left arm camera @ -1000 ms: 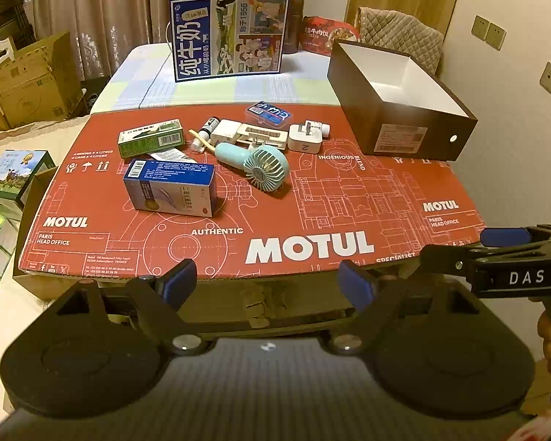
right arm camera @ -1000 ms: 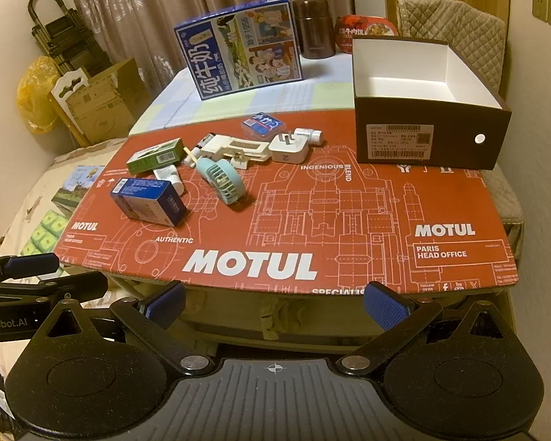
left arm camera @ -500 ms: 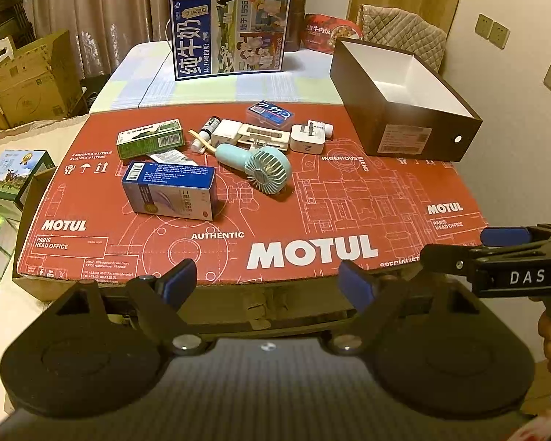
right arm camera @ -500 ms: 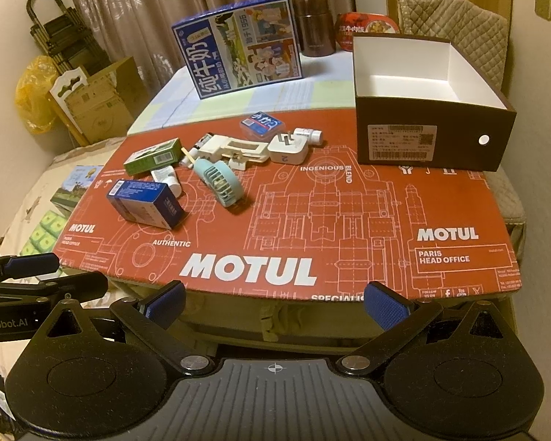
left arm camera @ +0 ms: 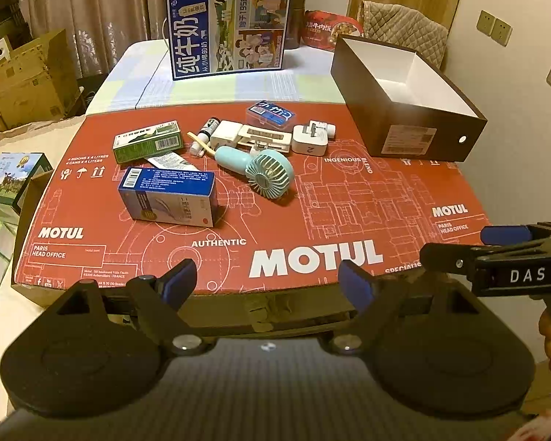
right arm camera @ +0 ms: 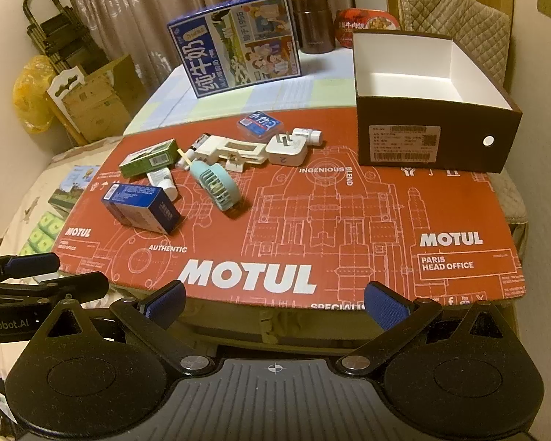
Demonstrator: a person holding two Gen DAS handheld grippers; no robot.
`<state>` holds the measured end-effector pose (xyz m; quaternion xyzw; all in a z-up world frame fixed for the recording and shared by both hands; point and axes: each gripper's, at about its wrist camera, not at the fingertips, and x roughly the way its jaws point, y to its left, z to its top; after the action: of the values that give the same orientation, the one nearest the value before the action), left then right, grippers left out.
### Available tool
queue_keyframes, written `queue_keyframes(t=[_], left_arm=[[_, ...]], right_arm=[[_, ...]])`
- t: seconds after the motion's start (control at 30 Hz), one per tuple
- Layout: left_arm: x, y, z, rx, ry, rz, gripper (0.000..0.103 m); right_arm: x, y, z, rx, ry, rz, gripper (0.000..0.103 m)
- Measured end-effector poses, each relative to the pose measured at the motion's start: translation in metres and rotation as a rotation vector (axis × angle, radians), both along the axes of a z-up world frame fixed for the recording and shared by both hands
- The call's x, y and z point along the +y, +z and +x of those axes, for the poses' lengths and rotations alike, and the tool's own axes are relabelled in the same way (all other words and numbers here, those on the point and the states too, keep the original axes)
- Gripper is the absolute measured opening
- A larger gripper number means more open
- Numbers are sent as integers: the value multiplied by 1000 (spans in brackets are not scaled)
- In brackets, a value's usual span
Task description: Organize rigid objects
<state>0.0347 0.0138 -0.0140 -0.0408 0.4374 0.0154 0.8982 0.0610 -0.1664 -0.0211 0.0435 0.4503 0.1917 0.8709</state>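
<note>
On a red MOTUL cardboard sheet (left arm camera: 312,198) lie a blue carton (left arm camera: 169,196) (right arm camera: 139,207), a green carton (left arm camera: 148,141) (right arm camera: 148,158), a teal hand fan (left arm camera: 259,169) (right arm camera: 215,183), a white charger plug (left arm camera: 310,139) (right arm camera: 286,149), a cream plastic piece (left arm camera: 253,137) and a small blue case (left arm camera: 272,114) (right arm camera: 260,123). An open dark box (left arm camera: 411,110) (right arm camera: 433,139) with a white, empty inside stands at the right. My left gripper (left arm camera: 266,281) and right gripper (right arm camera: 273,301) hover open at the sheet's near edge, both holding nothing.
A big blue milk carton box (left arm camera: 227,29) stands at the back with a dark jar (right arm camera: 314,22) and a red bowl (right arm camera: 367,25). Cardboard boxes (left arm camera: 25,77) and packs lie at the left. A padded chair (right arm camera: 455,25) stands behind the dark box. A wall closes the right side.
Both grippers have crept slightly forward toward the sheet, so the objects look a little nearer. Nothing on the sheet has moved.
</note>
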Motion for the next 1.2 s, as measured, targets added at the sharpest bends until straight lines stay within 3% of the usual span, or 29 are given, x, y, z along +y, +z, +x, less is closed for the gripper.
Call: queue_keyframes(t=[0.5,1.2], left_arm=[[18,-5,10,18,13,13,82],[41,-42,45,57,74,40,82]], right_arm=[[17,-6,14,16,-6,8,101],[43,-26,53,-30,51,44,99]])
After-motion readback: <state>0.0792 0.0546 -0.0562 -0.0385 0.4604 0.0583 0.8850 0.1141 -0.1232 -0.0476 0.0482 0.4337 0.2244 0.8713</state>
